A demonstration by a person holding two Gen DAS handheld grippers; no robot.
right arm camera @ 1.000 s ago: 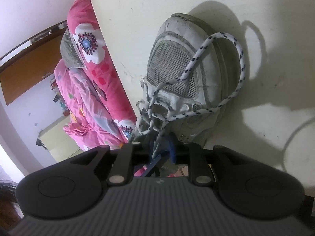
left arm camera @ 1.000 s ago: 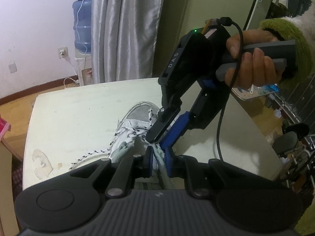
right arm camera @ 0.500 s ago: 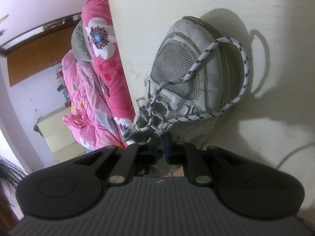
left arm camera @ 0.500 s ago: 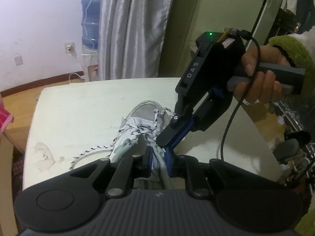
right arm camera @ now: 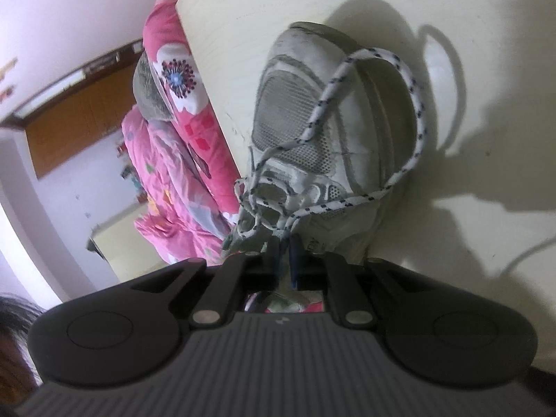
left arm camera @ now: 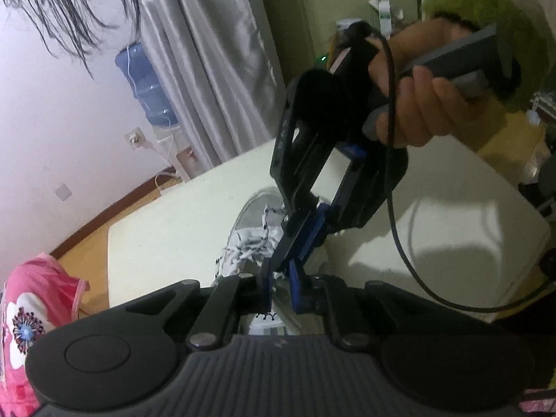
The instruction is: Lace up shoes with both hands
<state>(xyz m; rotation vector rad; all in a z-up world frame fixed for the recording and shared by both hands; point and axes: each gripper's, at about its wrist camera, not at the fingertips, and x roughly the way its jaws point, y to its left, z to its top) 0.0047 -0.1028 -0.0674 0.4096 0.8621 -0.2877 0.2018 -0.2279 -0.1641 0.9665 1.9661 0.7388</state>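
A worn white and grey sneaker [right arm camera: 333,114] lies on the cream table [right arm camera: 469,17], toe pointing away. Its white, dark-flecked lace [right arm camera: 413,104] loops over the toe and runs back into my right gripper [right arm camera: 284,253], which is shut on it above the eyelets. In the left wrist view the sneaker [left arm camera: 250,239] lies just beyond my left gripper [left arm camera: 279,278], which is shut on a grey-white part of the shoe's near end, tongue or collar I cannot tell. A hand [left arm camera: 417,104] holds the right gripper [left arm camera: 283,264], its tips angled down right beside the left ones.
A black cable [left arm camera: 410,260] hangs from the right gripper over the table [left arm camera: 156,243]. Pink flowered bedding [right arm camera: 180,139] lies past the table's edge. A grey curtain [left arm camera: 215,69] and a blue water bottle [left arm camera: 146,83] stand behind. A green fuzzy sleeve [left arm camera: 493,27] is at top right.
Both views have rolled and closed in on the shoe. The right gripper has tipped steeper, its tips now against the left gripper's. The lace loop still lies over the toe.
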